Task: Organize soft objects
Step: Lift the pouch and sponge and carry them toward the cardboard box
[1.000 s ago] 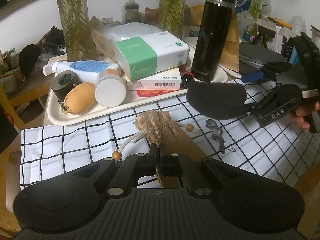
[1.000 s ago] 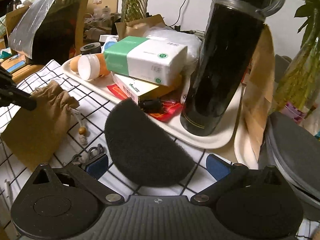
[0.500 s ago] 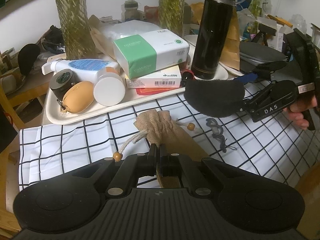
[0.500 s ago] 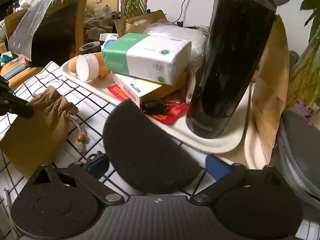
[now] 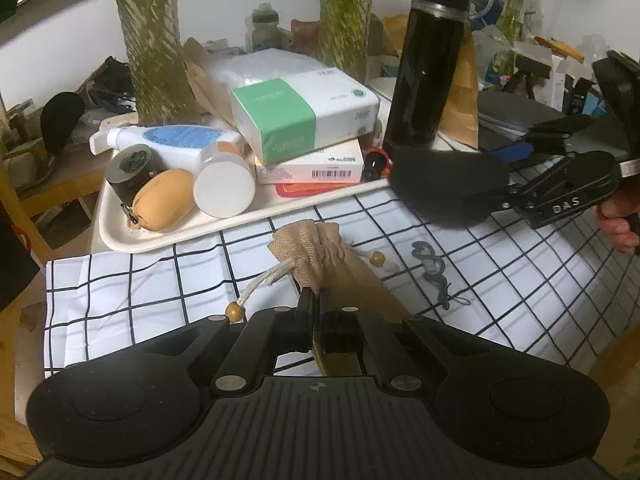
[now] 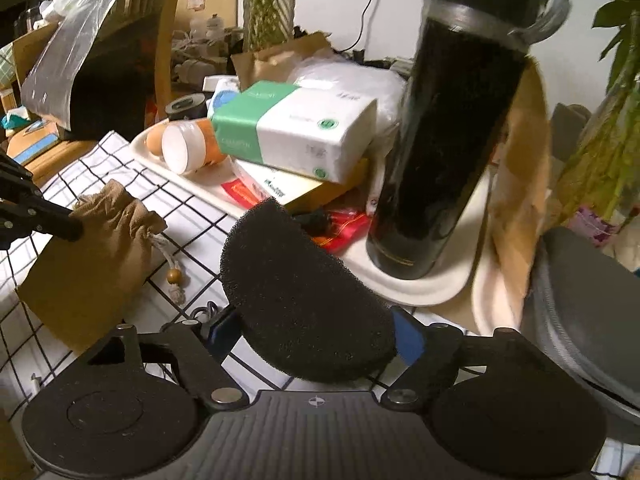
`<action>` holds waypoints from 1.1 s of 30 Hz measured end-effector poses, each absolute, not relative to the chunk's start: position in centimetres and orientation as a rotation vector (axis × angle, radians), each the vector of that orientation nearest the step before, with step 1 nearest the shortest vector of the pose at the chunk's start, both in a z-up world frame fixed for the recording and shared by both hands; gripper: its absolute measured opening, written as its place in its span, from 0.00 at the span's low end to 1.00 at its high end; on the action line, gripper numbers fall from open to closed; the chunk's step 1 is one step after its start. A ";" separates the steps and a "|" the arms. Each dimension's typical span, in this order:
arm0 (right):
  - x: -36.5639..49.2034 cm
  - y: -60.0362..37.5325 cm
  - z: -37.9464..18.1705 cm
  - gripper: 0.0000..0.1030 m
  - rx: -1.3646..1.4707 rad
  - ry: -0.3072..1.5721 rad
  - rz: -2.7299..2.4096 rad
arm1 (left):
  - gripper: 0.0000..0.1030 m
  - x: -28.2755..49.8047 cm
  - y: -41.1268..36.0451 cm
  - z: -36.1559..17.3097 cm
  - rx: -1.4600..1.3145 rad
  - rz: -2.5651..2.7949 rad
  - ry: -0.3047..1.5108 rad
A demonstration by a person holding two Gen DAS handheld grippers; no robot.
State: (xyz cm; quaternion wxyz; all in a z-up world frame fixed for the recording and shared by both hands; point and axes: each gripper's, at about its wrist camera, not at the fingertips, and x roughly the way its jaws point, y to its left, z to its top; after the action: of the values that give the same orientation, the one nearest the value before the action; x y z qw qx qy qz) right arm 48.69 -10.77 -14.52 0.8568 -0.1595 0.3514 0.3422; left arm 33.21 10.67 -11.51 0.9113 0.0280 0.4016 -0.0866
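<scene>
A tan drawstring pouch [image 5: 324,256] lies on the checked cloth [image 5: 140,280], and my left gripper [image 5: 318,296] is shut on its fabric near the gathered neck. A black half-round sponge [image 6: 300,300] sits between the blue pads [image 6: 410,340] of my right gripper [image 6: 316,330]. Its jaws are closing, and both pads touch the sponge's sides. In the left wrist view the right gripper [image 5: 508,176] reaches in from the right, with the sponge [image 5: 444,192] tilted up over the tray's front rim. A person's fingers [image 5: 616,224] hold that gripper's handle.
A white tray [image 5: 160,240] behind the cloth carries a tall black flask [image 5: 428,64], a green-and-white tissue pack [image 5: 304,116], a flat box, a lotion bottle, a tan coin purse [image 5: 164,204] and jars. A grey cord [image 5: 432,268] lies on the cloth. Plant vases stand behind.
The right gripper's jaws have narrowed onto the black sponge and it has shifted slightly toward the tray. The left gripper and pouch have stayed put.
</scene>
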 end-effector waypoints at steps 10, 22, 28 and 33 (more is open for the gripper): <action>46.1 -13.5 -10.8 0.77 -0.336 0.704 0.656 | 0.02 31.7 10.1 -9.1 0.068 -0.117 0.739; 40.7 -15.6 -5.7 0.76 -0.312 0.635 0.597 | 0.02 27.4 8.7 -4.1 0.074 -0.095 0.616; 38.0 -16.6 -3.1 0.76 -0.284 0.583 0.577 | 0.02 25.3 8.0 -1.6 0.074 -0.113 0.570; 35.2 -17.2 -1.1 0.77 -0.277 0.536 0.572 | 0.02 23.4 7.3 0.8 0.079 -0.130 0.532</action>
State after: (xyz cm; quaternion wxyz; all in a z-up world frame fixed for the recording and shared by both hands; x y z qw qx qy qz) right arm 35.18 -17.21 -1.15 0.9148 -0.1348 0.2601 0.2779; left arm 23.35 7.29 0.79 0.9619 0.0390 0.2628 -0.0642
